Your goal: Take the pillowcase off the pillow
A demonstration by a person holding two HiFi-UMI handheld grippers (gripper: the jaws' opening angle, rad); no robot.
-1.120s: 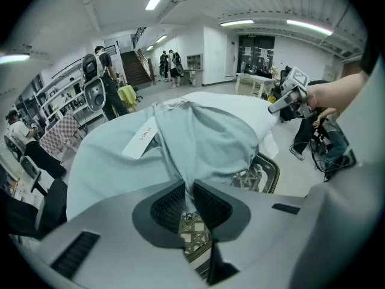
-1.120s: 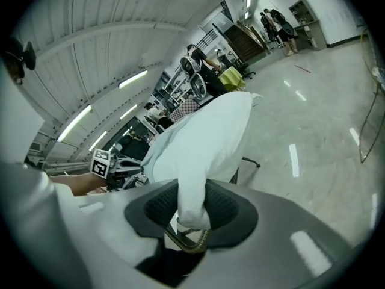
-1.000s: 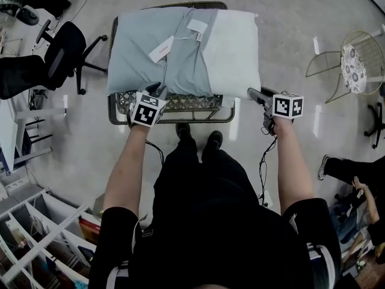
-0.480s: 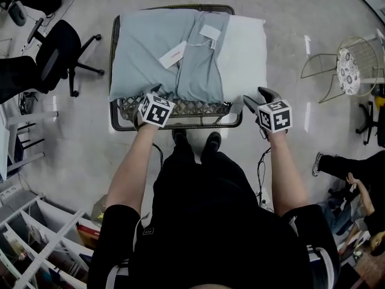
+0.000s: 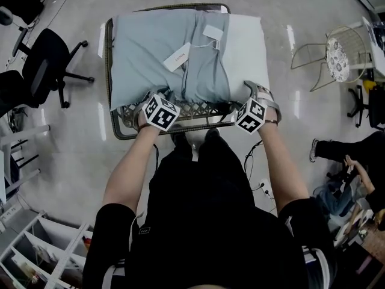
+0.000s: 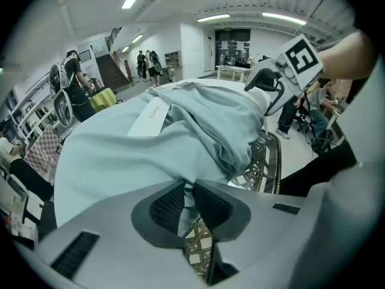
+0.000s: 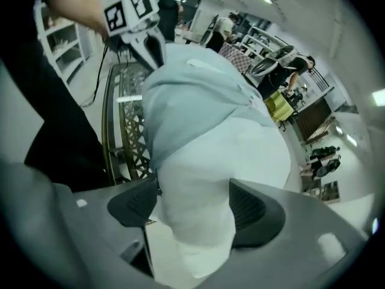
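The pillowcase (image 5: 150,59), pale blue-grey, covers the left two thirds of the pillow (image 5: 248,47), whose bare white end shows at the right. Both lie on a woven tabletop (image 5: 192,109). A ridge of bunched cloth runs down the middle, with two white tags (image 5: 178,57) on it.

The left gripper (image 6: 189,191) has just been closing. Its jaws stand narrow, pinching a fold of pillowcase at the near edge. The right gripper (image 7: 192,203) has just been opening. Its jaws stand wide, astride the pillow's bare near corner.

An office chair (image 5: 45,65) stands to the left and a wire chair (image 5: 334,59) to the right, both well apart from the tabletop.
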